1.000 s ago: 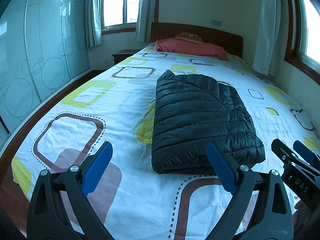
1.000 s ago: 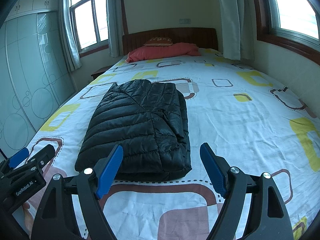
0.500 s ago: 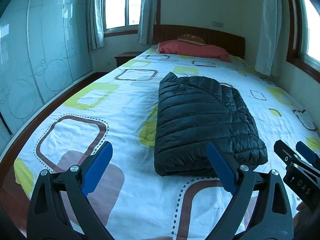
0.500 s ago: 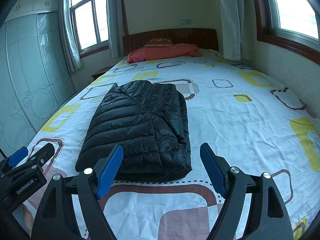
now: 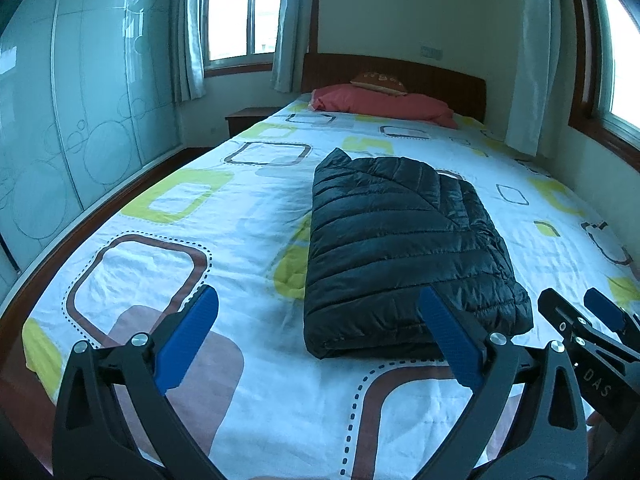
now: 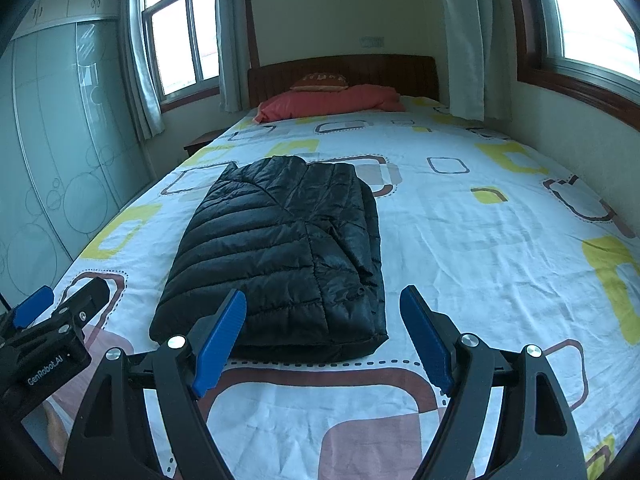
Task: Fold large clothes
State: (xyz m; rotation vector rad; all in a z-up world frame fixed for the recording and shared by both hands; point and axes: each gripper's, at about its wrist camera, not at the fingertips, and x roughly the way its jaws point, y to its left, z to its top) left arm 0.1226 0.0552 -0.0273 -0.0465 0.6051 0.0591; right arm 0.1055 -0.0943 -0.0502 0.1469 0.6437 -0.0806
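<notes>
A black quilted puffer jacket (image 5: 404, 240) lies folded into a thick rectangle on the bed; it also shows in the right wrist view (image 6: 280, 256). My left gripper (image 5: 316, 312) is open and empty, held above the foot of the bed, short of the jacket's near edge. My right gripper (image 6: 323, 314) is open and empty, just before the jacket's near right corner. The right gripper's tips (image 5: 592, 316) show at the right edge of the left wrist view. The left gripper (image 6: 44, 320) shows at the left edge of the right wrist view.
The bed (image 5: 168, 264) has a white sheet with yellow and brown squares. A red pillow (image 5: 380, 104) and a small cushion lie by the wooden headboard (image 6: 340, 72). A glass-fronted wardrobe (image 5: 60, 140) stands at left, a nightstand (image 5: 248, 118) beyond it, a curtained window wall at right.
Both grippers have drawn back a little and tilted up, so the jacket sits slightly farther away. The jacket has not moved and both grippers stay open.
</notes>
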